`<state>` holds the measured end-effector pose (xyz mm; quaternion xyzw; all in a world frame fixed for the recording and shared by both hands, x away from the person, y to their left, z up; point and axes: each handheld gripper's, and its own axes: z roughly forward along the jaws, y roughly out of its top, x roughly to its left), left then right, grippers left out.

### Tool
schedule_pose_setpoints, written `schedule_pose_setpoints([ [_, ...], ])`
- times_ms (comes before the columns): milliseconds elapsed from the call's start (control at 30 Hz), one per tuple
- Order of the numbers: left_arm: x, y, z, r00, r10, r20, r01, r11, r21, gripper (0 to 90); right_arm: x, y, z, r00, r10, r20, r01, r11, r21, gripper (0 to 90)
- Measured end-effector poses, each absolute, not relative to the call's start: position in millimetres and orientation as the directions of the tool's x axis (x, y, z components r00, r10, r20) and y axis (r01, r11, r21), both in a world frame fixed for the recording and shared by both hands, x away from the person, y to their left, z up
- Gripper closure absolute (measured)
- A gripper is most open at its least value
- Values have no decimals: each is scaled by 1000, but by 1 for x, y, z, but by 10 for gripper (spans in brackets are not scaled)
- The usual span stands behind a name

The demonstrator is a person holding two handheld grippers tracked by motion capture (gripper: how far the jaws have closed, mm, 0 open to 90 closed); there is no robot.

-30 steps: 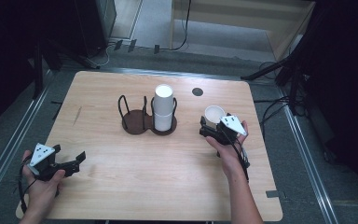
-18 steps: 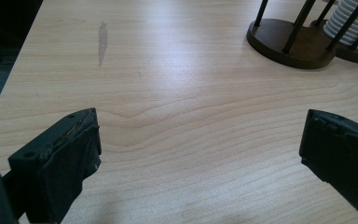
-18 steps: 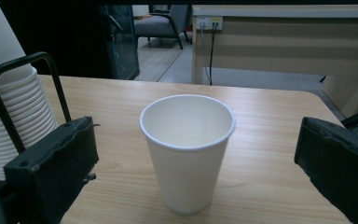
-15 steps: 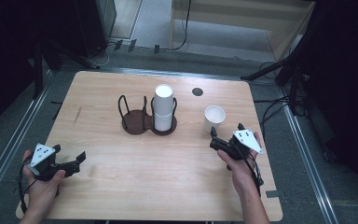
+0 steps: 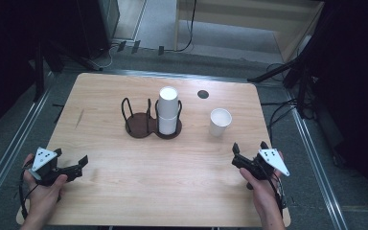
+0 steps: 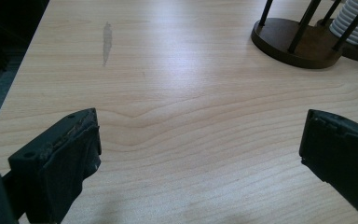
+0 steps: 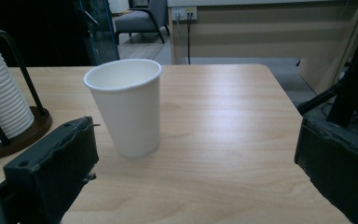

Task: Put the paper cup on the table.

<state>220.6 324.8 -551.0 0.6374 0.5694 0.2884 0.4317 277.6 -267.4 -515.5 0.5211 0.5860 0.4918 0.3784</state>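
High view, looking down on a light wooden table [image 5: 124, 191]. A single white paper cup [image 5: 219, 121] stands upright and alone on the right half of the table, right of a dark two-ring cup holder [image 5: 146, 125]. The holder's right ring carries a tall stack of white paper cups [image 5: 168, 111]; its left ring is bare between thin black posts. A small dark round mark [image 5: 202, 94] sits on the tabletop behind the lone cup.

At the near right edge, the person's right hand holds the right gripper [image 5: 239, 160], its jaws spread apart and gripping nothing. It lies nearer the person than the lone cup and is apart from it. At the near left corner, the left hand holds the left gripper [image 5: 79, 165], jaws also spread and holding nothing, well apart from the holder.

Right gripper view: the lone cup [image 7: 126, 107] stands upright just beyond the left jaw, not touching either jaw, with the stack [image 7: 2, 100] at the left edge.

Left gripper view: bare wood lies between the wide-open jaws, and the holder's base [image 6: 293, 44] sits at the upper right.
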Motion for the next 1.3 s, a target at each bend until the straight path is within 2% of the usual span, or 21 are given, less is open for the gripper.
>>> schedule_pose_setpoints([
  [767,220,323,-551,184,977,-112,476,12,879,0,229,-311,-543,-125,989,75,317,-32,948,0],
  [1300,220,323,-551,185,977,-106,480,4,877,0,207,-325,-545,-118,992,44,309,-5,951,0],
])
